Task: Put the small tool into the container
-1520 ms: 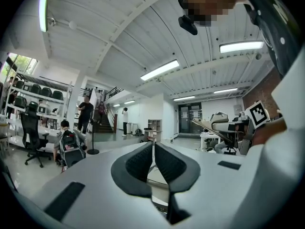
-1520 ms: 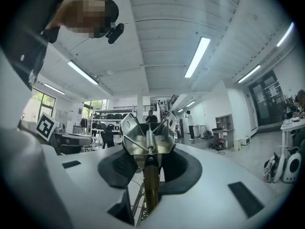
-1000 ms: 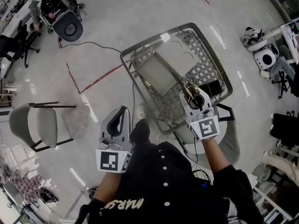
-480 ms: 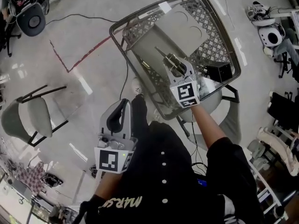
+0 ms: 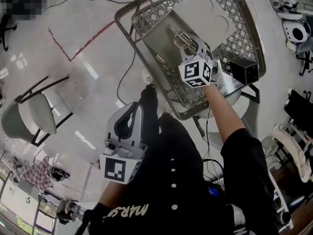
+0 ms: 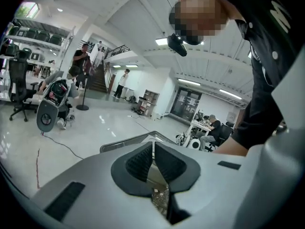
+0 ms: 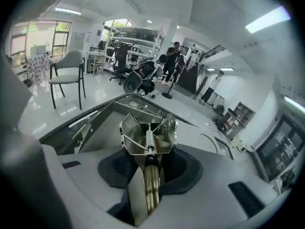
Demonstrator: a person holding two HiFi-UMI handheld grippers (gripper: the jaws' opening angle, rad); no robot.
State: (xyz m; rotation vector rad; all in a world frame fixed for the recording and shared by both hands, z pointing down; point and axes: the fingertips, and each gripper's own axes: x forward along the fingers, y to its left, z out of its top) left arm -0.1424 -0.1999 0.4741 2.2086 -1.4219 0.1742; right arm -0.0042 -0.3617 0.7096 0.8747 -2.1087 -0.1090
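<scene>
A small metal tool point(image 5: 180, 35) with a brass handle, a spring and two flat wings sticks out of my right gripper point(image 5: 191, 47), which is shut on its handle. The right gripper view shows the tool point(image 7: 148, 138) upright between the dark pads of that gripper point(image 7: 150, 168). It hangs over the grey tray-like container point(image 5: 155, 38) set in the mesh-sided table; the right gripper view also shows the container point(image 7: 107, 123). A thin rod point(image 5: 159, 58) lies in the container. My left gripper point(image 5: 130, 115) hangs low by my body, pads together point(image 6: 153, 159), holding nothing.
The table's metal rim point(image 5: 128, 13) frames the mesh. A black box point(image 5: 243, 70) sits at its right corner. A grey chair point(image 5: 29, 117) stands to the left, a cable point(image 5: 128, 70) runs over the floor, and white gear point(image 5: 296, 31) lies at far right.
My right gripper has carried the tool forward and to the left, from the table's near edge to above the grey container. The left gripper has stayed by my body.
</scene>
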